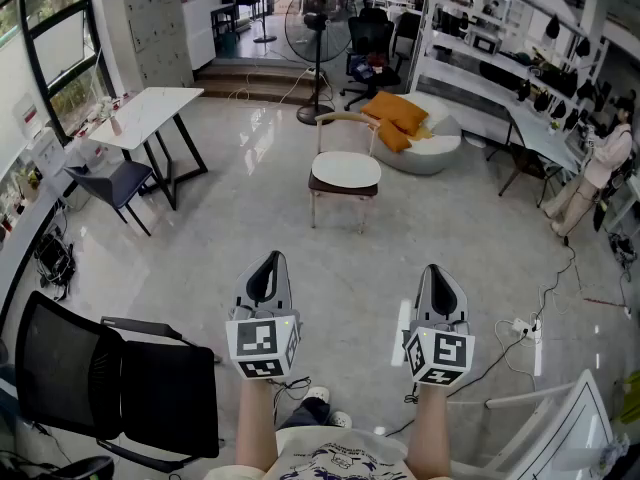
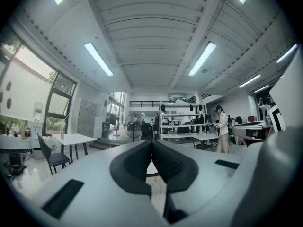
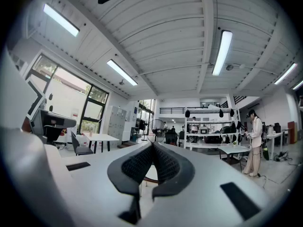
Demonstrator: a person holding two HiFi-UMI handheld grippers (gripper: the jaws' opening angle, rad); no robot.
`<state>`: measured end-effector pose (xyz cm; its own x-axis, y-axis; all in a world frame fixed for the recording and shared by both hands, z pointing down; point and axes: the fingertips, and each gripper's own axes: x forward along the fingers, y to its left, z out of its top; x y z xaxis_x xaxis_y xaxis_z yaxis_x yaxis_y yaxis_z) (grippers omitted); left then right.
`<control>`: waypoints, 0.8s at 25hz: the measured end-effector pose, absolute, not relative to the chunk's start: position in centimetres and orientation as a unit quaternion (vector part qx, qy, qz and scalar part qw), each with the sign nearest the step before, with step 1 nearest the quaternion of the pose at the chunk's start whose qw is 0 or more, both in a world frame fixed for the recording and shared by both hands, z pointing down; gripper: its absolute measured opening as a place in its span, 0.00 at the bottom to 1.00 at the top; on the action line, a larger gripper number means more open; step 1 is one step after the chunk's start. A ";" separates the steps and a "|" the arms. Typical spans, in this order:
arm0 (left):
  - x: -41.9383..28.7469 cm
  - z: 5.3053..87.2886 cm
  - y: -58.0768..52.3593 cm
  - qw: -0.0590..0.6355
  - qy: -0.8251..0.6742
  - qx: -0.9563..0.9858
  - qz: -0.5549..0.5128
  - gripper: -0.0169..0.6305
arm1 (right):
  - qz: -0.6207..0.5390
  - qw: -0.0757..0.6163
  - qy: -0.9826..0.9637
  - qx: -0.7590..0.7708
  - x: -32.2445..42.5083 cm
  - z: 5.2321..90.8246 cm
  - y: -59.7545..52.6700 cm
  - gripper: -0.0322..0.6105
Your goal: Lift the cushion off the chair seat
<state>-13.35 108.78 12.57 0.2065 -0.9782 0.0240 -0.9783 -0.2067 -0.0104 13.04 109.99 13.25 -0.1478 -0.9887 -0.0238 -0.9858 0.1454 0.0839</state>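
Note:
A round white cushion [image 1: 345, 171] lies on the seat of a wooden chair [image 1: 344, 120] with a curved backrest, out on the floor straight ahead and well beyond both grippers. My left gripper [image 1: 269, 259] and right gripper [image 1: 438, 271] are held side by side, level, pointing at the chair, both shut with nothing between the jaws. In the left gripper view the left gripper's [image 2: 151, 143] dark pads meet, and a sliver of the cushion [image 2: 151, 168] shows behind them. The right gripper view shows the right gripper [image 3: 152, 145] closed the same way, with the cushion [image 3: 150, 174] small and far.
A black office chair [image 1: 120, 388] stands close at my lower left. A white table [image 1: 152, 110] and a dark chair [image 1: 112, 182] are at the left. Behind the wooden chair are a floor fan [image 1: 320, 33] and orange pillows [image 1: 398, 118]. A person [image 1: 600, 163] stands right; cables [image 1: 520, 328] lie on the floor.

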 end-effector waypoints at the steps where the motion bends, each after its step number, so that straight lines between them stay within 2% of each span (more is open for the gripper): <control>1: -13.4 12.6 108.6 0.004 -0.630 0.777 0.012 0.05 | -0.040 0.018 -0.757 0.653 13.0 13.3 109.8 0.07; 17: -15.0 13.3 106.4 0.017 -0.639 0.769 0.002 0.05 | -0.042 0.024 -0.748 0.662 12.4 13.8 107.8 0.07; 19: -15.2 13.4 105.5 0.021 -0.641 0.767 0.001 0.07 | -0.044 0.026 -0.748 0.662 12.3 13.8 107.0 0.08; 20: -15.4 13.4 105.0 0.022 -0.643 0.766 0.000 0.09 | -0.044 0.027 -0.749 0.661 12.1 13.9 106.5 0.11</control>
